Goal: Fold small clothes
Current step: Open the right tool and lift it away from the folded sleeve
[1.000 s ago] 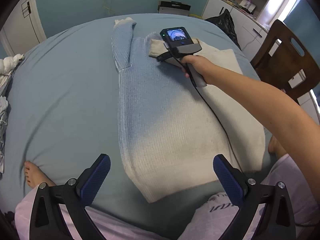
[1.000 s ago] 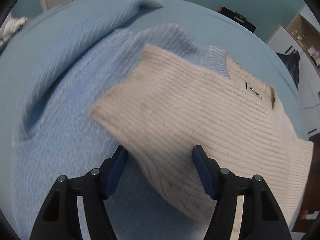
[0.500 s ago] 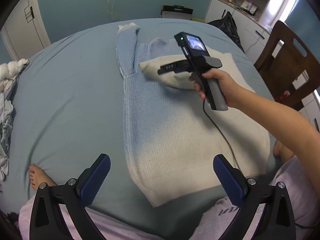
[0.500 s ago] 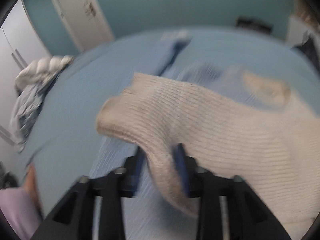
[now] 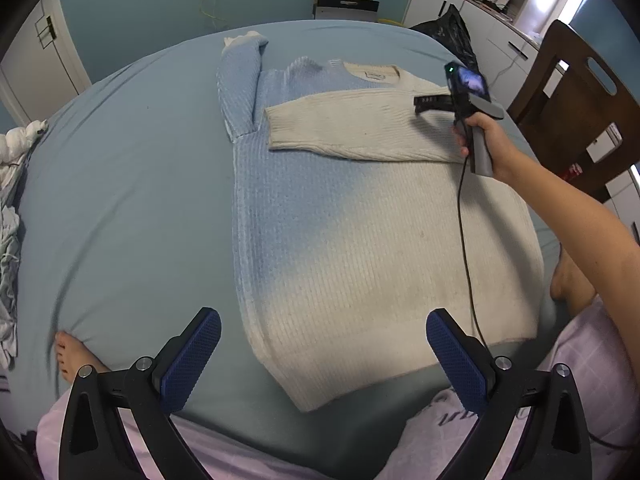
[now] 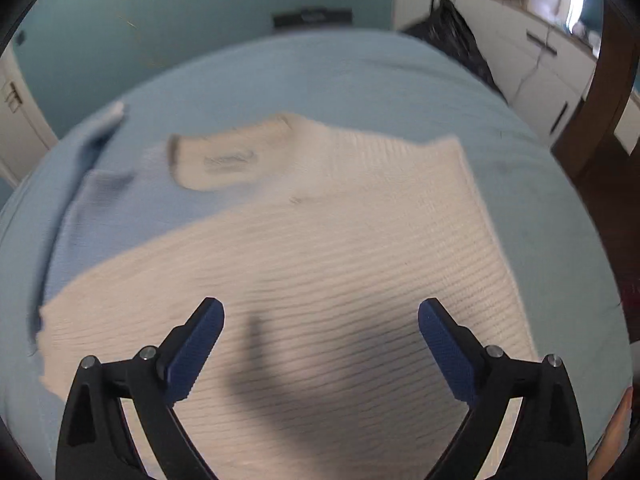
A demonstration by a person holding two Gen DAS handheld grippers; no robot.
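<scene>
A knit sweater, blue fading to cream, lies flat on the blue bed. Its cream right sleeve lies folded across the chest. Its blue left sleeve lies folded up along the left side. My left gripper is open and empty above the hem near the bed's front edge. My right gripper is open and empty above the cream shoulder; its handheld body shows in the left wrist view.
A wooden chair stands at the bed's right side. White cabinets and a black bag are behind. A pile of clothes lies at the left edge. My legs and bare foot are in front.
My right gripper carried the cream sleeve across the chest, opened and let it go, then drew back to the right. The left gripper stayed open in place.
</scene>
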